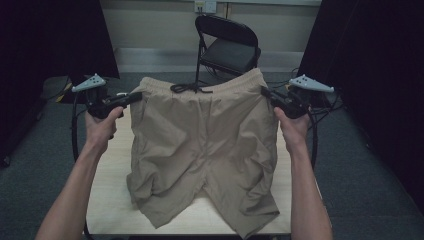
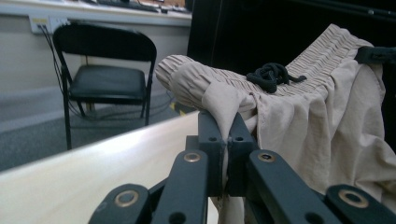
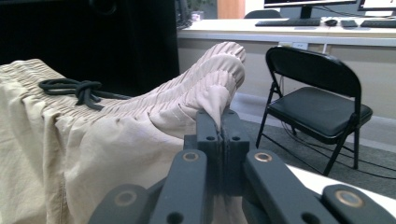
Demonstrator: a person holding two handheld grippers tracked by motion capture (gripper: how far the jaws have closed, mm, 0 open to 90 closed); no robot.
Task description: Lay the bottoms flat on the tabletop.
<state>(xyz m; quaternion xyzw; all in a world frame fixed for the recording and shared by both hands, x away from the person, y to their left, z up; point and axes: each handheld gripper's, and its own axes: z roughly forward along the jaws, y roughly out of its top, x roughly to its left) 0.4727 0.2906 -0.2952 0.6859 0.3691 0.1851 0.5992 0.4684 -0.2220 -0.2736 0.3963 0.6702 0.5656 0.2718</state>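
Beige shorts (image 1: 205,145) lifted, each hand-held gripper (image 1: 134,97) (image 1: 266,93) apparently clamping waistband, arms outstretched.

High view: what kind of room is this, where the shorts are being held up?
Probably an office or lab workroom. A black folding chair stands behind the small wooden table, and a desk carrying a keyboard and monitors runs along the wall. Both tools hold the tan shorts.
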